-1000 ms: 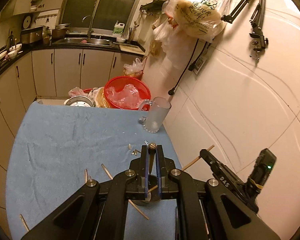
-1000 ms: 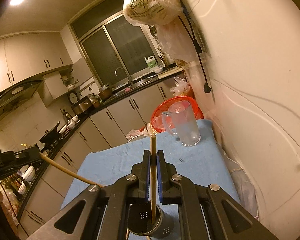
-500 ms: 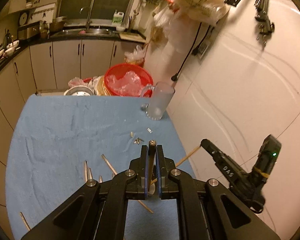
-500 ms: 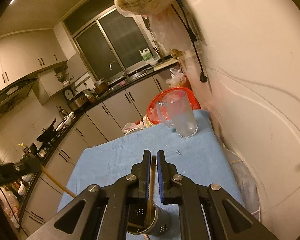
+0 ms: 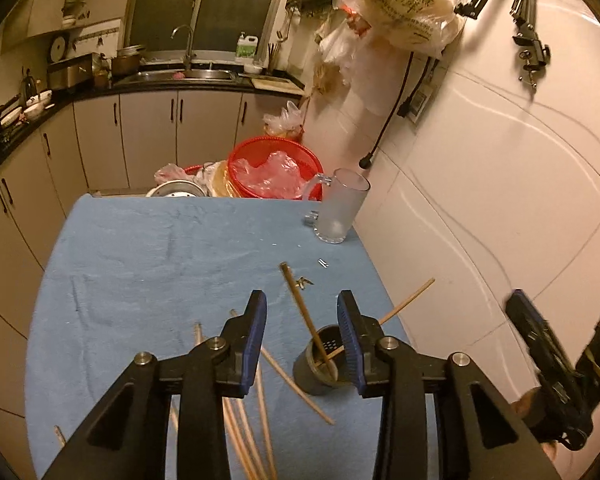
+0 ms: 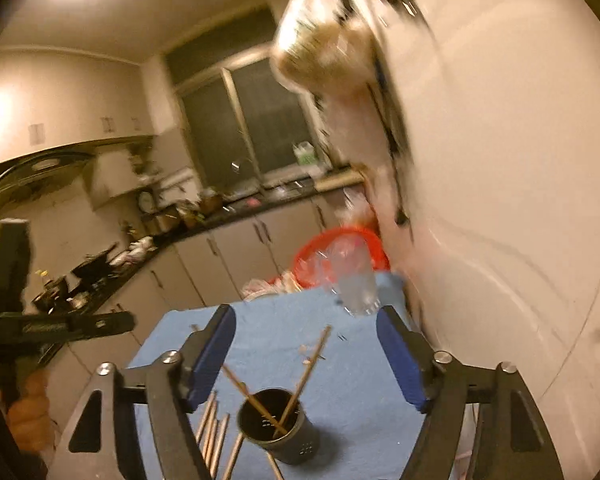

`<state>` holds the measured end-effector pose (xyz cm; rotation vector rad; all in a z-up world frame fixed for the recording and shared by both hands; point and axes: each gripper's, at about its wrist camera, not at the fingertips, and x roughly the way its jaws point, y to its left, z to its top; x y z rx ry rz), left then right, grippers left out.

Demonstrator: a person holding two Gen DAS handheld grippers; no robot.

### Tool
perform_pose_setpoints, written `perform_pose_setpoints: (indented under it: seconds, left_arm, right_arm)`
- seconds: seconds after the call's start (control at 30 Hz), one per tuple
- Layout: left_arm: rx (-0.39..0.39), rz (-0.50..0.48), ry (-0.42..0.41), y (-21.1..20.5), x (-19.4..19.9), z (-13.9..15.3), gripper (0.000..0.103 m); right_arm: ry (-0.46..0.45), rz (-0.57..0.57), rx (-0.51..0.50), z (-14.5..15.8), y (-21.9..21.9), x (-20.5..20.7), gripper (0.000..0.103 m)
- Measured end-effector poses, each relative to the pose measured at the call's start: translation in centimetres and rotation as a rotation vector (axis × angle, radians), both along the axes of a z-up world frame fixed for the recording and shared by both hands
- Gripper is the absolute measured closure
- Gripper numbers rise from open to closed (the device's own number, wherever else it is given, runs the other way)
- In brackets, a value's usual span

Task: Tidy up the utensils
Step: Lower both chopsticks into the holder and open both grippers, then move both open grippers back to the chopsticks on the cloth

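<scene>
Two chopsticks (image 5: 305, 317) lean in the holder (image 5: 321, 364) near the bench's (image 5: 148, 264) right edge; left gripper (image 5: 302, 338) and right gripper (image 6: 306, 354) jaws have just opened, nothing clamped.

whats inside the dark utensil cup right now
Two chopsticks stand in the dark cup, crossed and leaning out over its rim. The cup's wall hides their lower ends and the bottom. More chopsticks lie loose on the blue cloth beside it.
</scene>
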<state>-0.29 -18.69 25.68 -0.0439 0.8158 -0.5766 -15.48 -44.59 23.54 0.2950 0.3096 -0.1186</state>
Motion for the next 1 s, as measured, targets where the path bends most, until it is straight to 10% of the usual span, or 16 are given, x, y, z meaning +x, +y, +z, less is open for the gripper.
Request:
perform_pose_setpoints:
  seconds: [0.17, 0.47, 0.6, 0.83, 1.0]
  left_arm:
    - [-0.003, 0.054, -0.030, 5.3, -1.7, -1.2, 0.049]
    - [0.087, 0.235, 0.066, 17.7, -3.2, -8.9, 0.049]
    - [0.108, 0.329, 0.113, 23.4, -4.3, -11.9, 0.049]
    - [0.090, 0.360, 0.243, 28.7, -5.9, -17.0, 0.049]
    - [0.060, 0.365, 0.310, 29.7, -5.6, -19.4, 0.049]
  right_arm:
    - [-0.034, 0.055, 0.025, -1.6, 2.1, -3.2, 0.021]
    - [0.355, 0.292, -0.013, -10.6, 8.1, 1.6, 0.023]
    - [0.567, 0.293, -0.043, -15.7, 9.4, 4.9, 0.068]
    - [0.694, 0.232, -0.048, -20.9, 8.8, 8.7, 0.069]
    - [0.727, 0.265, -0.088, -21.3, 10.5, 8.9, 0.095]
